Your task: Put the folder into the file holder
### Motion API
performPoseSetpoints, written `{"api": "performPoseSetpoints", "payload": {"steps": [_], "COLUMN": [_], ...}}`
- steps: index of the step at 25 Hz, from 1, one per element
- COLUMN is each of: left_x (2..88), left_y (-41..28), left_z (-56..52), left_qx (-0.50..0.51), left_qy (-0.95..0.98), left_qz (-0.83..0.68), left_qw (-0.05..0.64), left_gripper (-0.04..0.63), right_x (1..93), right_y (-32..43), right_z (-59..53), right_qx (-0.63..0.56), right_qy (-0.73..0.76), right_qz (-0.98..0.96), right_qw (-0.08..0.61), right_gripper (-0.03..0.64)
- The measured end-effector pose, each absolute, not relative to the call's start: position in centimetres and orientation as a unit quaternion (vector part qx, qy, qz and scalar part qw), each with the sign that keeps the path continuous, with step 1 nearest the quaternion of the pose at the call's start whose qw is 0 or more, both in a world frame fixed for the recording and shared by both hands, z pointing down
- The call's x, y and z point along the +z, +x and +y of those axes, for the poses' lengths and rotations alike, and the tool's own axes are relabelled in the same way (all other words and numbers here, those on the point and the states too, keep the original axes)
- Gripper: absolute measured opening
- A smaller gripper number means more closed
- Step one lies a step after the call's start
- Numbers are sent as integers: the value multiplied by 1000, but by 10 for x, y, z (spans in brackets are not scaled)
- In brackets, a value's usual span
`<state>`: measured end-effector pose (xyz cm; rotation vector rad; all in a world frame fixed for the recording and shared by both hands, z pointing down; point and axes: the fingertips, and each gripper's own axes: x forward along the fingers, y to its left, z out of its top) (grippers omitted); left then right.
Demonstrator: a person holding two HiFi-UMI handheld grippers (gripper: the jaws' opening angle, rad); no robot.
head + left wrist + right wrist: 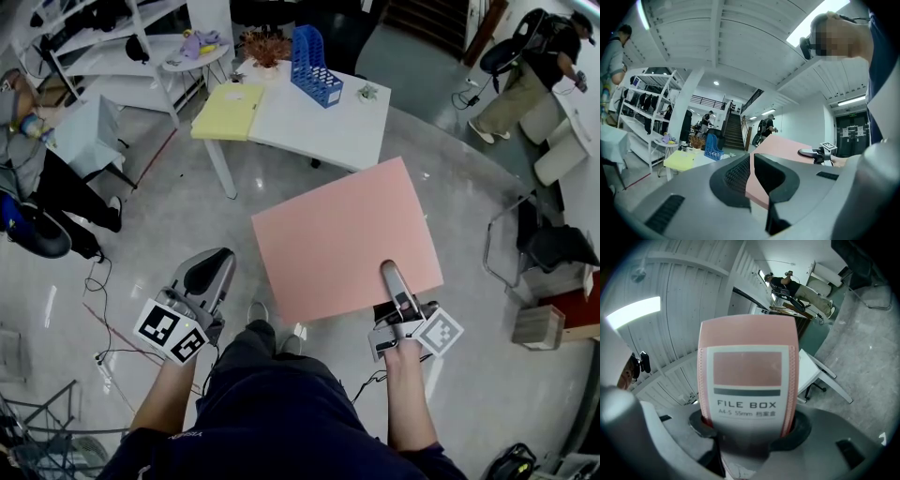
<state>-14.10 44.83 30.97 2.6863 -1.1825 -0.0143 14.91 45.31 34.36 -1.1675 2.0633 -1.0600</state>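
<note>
Jaws of your right gripper (392, 277) clamp the pink folder (347, 239) by its spine; your left gripper (214, 267) has its jaws almost together, empty. Carry it to the blue file holder (314, 66) on the table (319, 122) at twelve o'clock, turning it upright before the slot.

A white table (319, 127) stands far off on the floor. On it lie a yellow folder (230, 111) at left, a blue file holder (314, 66) at the far edge, and a small green plant (367, 92) at right.
</note>
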Motion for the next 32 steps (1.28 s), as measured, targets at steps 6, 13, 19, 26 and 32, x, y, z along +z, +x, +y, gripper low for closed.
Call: {"api": "performPoseSetpoints", "payload": {"steps": [6,13,19,26,32], "left_x": [312,319,324,332,335], "left_y": [-139,-136,-136,-139,-147], "left_z": [437,406,371,324,279], "left_qx": [-5,-3,0,4,6], "left_qy": [910,911,912,914,916], "left_qz": [-402,-399,-394,-389,-380], "left_qw": [102,106,112,117,125], "left_gripper": [51,51,51,51,51], "right_x": [351,354,357,367,369], "right_y": [154,157,156,153,145], "right_z": [443,414,381,338,298], "right_qx": [-402,-400,-401,-409,-412], "right_qy": [-435,-439,-444,-451,-460], "right_qz": [758,757,755,746,741], "right_qw": [272,271,268,269,266], "right_gripper": [272,272,272,272,272]}}
